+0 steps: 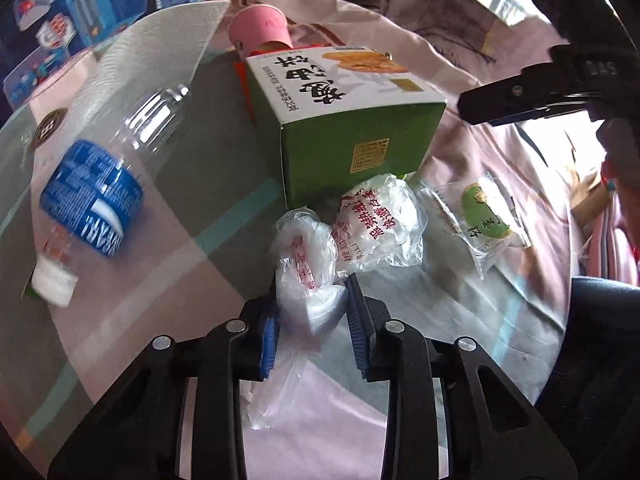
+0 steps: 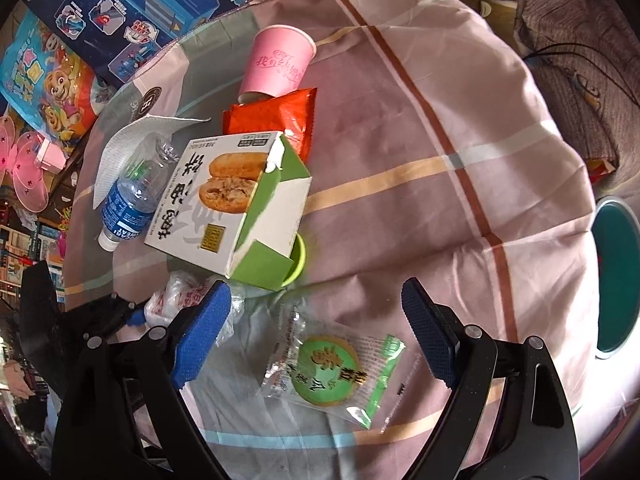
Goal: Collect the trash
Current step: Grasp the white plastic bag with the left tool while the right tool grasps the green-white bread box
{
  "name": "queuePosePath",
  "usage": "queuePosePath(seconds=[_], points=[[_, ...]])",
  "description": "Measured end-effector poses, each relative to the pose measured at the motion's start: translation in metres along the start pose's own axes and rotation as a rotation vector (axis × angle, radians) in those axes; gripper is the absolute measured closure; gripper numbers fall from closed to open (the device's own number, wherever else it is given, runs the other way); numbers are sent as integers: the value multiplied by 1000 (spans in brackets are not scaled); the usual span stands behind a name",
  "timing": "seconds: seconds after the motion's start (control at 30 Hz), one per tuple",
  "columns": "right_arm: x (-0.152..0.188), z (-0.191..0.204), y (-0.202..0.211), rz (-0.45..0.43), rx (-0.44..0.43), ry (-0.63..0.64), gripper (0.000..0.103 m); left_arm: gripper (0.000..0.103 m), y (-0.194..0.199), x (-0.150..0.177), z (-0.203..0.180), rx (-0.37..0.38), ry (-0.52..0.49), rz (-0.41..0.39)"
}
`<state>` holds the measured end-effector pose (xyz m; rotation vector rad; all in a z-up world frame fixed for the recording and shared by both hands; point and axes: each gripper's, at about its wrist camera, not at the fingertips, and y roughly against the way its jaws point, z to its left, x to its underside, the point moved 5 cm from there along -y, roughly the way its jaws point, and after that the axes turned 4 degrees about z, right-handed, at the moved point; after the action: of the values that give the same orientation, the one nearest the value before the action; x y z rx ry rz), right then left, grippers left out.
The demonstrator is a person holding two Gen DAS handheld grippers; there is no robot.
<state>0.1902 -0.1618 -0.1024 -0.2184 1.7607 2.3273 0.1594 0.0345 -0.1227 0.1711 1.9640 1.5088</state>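
Note:
My left gripper (image 1: 312,316) is shut on a crumpled clear plastic bag (image 1: 308,268) with red print, lying on the glass-topped table (image 1: 208,184). The bag also shows in the right wrist view (image 2: 180,300). My right gripper (image 2: 316,328) is open above a clear wrapper with a green round label (image 2: 332,364), which also shows in the left wrist view (image 1: 480,216). A green and white pastry box (image 1: 348,120) (image 2: 232,200) lies just beyond. An empty bottle with a blue label (image 1: 96,188) (image 2: 132,196), a pink paper cup (image 1: 260,28) (image 2: 280,64) and an orange wrapper (image 2: 276,116) lie nearby.
A white napkin (image 2: 120,144) lies under the bottle. A green lid (image 2: 298,260) sits under the box. The pink checked tablecloth (image 2: 440,160) covers the table. Toy boxes (image 2: 132,8) stand at the far left. A teal round bin (image 2: 616,276) is at the right edge.

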Motion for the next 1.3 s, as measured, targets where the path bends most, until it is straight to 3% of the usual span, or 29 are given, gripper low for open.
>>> queuePosePath(seconds=[0.17, 0.33, 0.47, 0.57, 0.6, 0.73, 0.83, 0.9, 0.97, 1.0, 1.17, 1.3], points=[[-11, 15, -3, -11, -43, 26, 20, 73, 26, 23, 21, -3, 131, -5], [-24, 32, -10, -30, -82, 63, 25, 73, 53, 22, 50, -28, 246, -55], [-35, 47, -25, -8, -167, 57, 28, 73, 50, 10, 60, -27, 287, -64], [-39, 58, -33, -8, -181, 78, 31, 73, 35, 5, 60, -8, 292, -38], [-40, 62, -36, -11, -189, 89, 42, 72, 33, 8, 62, -9, 292, -29], [-40, 77, -34, -18, -236, 136, 63, 68, 16, 10, 62, -4, 308, 3], [-40, 89, -23, -37, -258, 168, 79, 51, 16, 7, 59, -5, 292, -5], [-40, 98, -14, -52, -263, 193, 91, 47, 13, 4, 57, -22, 275, -6], [-38, 104, -4, -69, -249, 219, 94, 49, 11, 3, 54, -50, 257, -2], [-36, 107, 2, -80, -245, 235, 95, 70, 11, 3, 53, -59, 258, -1], [-30, 102, 25, -123, -216, 253, 95, 72, 24, 4, 54, -116, 313, -11], [-27, 82, 50, -178, -188, 227, 95, 72, 50, 1, 41, -113, 312, -66]])
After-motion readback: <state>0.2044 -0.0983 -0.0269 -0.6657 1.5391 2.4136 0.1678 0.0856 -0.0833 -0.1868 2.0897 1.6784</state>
